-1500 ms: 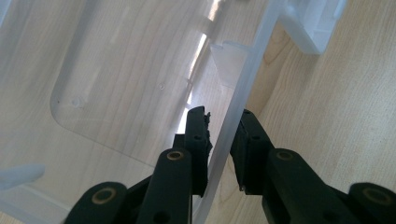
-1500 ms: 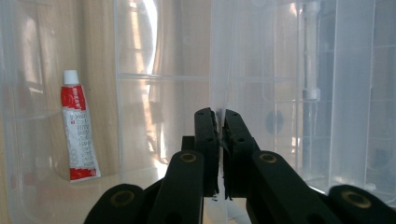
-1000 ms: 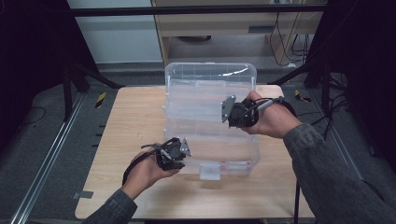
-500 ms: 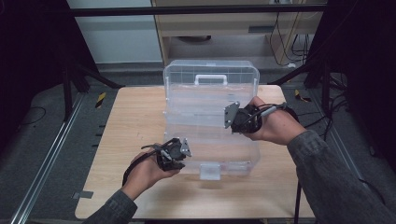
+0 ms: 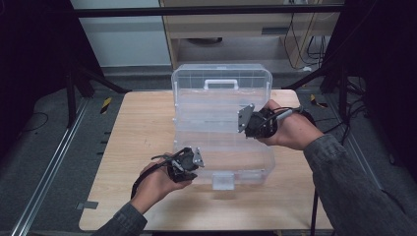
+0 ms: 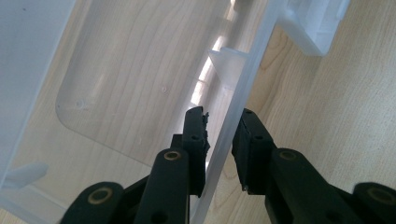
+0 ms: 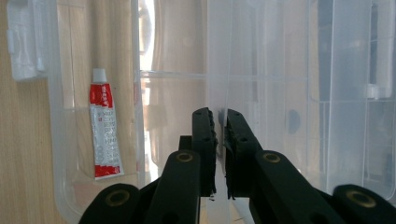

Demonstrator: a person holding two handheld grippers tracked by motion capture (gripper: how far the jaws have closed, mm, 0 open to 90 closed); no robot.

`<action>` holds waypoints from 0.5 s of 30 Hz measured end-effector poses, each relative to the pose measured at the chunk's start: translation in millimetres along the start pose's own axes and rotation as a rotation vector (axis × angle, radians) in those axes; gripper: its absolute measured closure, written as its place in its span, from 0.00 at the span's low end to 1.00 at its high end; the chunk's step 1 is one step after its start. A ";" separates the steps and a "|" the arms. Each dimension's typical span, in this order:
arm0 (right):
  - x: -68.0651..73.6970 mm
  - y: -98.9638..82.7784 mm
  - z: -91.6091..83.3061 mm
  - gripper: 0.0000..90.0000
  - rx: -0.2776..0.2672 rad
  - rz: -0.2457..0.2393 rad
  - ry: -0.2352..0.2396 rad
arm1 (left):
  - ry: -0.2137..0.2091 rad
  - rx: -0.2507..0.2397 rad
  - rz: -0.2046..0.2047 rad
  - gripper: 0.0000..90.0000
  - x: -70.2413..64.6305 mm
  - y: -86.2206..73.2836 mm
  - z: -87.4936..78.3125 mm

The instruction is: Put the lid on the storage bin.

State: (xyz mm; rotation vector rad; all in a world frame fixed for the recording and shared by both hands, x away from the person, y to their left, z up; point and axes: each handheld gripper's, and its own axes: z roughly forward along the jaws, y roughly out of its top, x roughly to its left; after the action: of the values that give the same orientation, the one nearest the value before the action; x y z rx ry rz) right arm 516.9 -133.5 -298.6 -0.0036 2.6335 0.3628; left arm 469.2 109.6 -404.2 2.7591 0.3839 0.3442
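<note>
A clear plastic box (image 5: 260, 164) lies on the wooden table with its lid (image 5: 221, 101) raised and the lid's handle (image 5: 220, 83) at the top. My right gripper (image 5: 243, 119) is shut on the lid's thin right edge; in the right gripper view the clear panel (image 7: 261, 70) runs between its pads (image 7: 218, 114). My left gripper (image 5: 194, 160) straddles the base's front wall at the left, one jaw inside and one outside (image 6: 219, 116), closed on that wall (image 6: 233, 98). A red-and-white tube (image 7: 105, 130) lies on the box floor.
A white latch (image 5: 222, 181) hangs from the base's front wall, right of my left gripper. Bare tabletop (image 5: 137, 128) stretches left of the box. Black frame legs and cables stand beyond the table's far corners.
The lid has tipped a little more upright, so its handle now stands out at the top. Both hands have kept their places.
</note>
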 end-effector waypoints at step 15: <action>17.4 -8.0 -2.4 0.94 -0.044 -0.001 -0.002 | 0.004 -0.013 0.006 0.82 -1.5 -1.3 0.7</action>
State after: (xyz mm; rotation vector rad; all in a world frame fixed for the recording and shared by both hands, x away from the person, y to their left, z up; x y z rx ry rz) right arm 500.8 -140.8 -306.6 -0.0191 2.6228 0.4198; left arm 467.7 110.1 -405.6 2.7475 0.3725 0.3528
